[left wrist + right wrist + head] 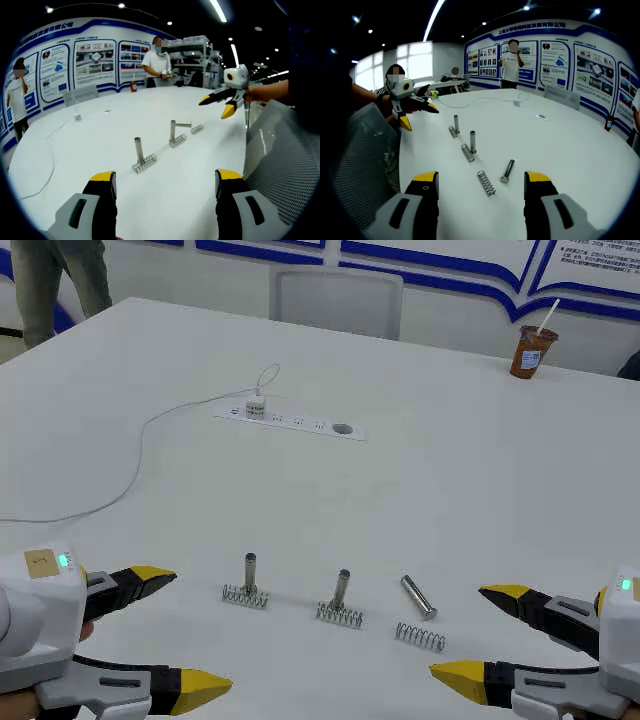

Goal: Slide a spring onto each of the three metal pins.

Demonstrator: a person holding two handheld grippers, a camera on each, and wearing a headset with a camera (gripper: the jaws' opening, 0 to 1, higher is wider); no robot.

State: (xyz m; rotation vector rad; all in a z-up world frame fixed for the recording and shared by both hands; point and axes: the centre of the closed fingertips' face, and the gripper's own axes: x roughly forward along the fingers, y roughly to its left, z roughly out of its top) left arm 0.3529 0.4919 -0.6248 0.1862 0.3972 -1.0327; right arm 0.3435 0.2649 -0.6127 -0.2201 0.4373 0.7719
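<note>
In the head view, three metal pins and three springs sit in a row on the white table (450,490), and no spring is on a pin yet. The left pin (250,570) and the middle pin (342,586) stand upright. Each has a spring lying on its side at its foot, the left spring (245,596) and the middle spring (339,615). The right pin (418,597) lies flat, its long axis slanting away from the person, with the right spring (420,637) just beside it on the near side. All three springs lie with their long axes across the person's front. The left tool (200,628) hovers at the lower left, jaws spread and empty, to the left of the left pin. The right tool (457,630) mirrors it at the lower right, also spread and empty, with the right spring near its tips. Farther back there is one power strip (290,422) and one cup (533,350). In the left gripper view, the left tool (165,180) has its jaws wide apart with nothing between them. The left pin (139,150) and left spring (145,163) lie ahead and closest, with the other two pairs trailing off toward the right tool (227,97). In the right gripper view, the right tool (481,177) is likewise open. The right spring (485,182) sits almost between its jaw tips and the right pin (507,171) just beside it, long axis pointing roughly away from the tool. The right tool looks best placed to start. That pin probably needs standing up or holding first.
</note>
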